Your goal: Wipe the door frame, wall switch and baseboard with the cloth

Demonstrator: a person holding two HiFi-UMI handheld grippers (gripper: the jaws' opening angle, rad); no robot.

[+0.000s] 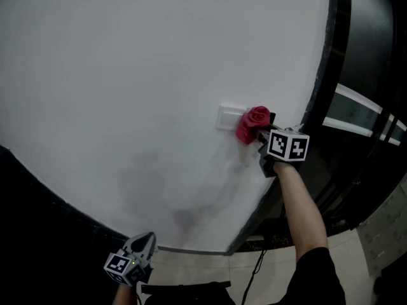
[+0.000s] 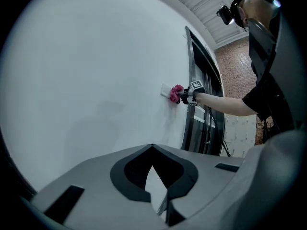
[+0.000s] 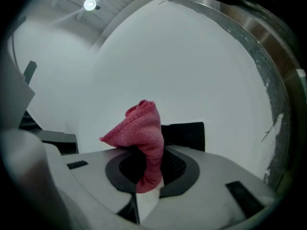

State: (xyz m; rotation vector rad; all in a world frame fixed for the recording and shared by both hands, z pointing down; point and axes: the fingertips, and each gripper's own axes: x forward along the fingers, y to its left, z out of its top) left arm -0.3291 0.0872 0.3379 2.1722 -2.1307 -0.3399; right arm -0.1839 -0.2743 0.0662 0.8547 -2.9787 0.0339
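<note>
At frame center, right gripper (image 1: 264, 135) holds cloth (image 1: 252, 124) against switch (image 1: 227, 116).
Its jaws clamp the red cloth; left gripper (image 1: 143, 243), lower left, sits closed, empty.

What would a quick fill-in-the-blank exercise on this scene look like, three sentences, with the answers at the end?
1. The right gripper is shut on the red ____.
2. In the head view, the cloth covers the ____ end of the wall switch.
3. The left gripper holds ____ between its jaws.

Missing words: cloth; right; nothing.
</note>
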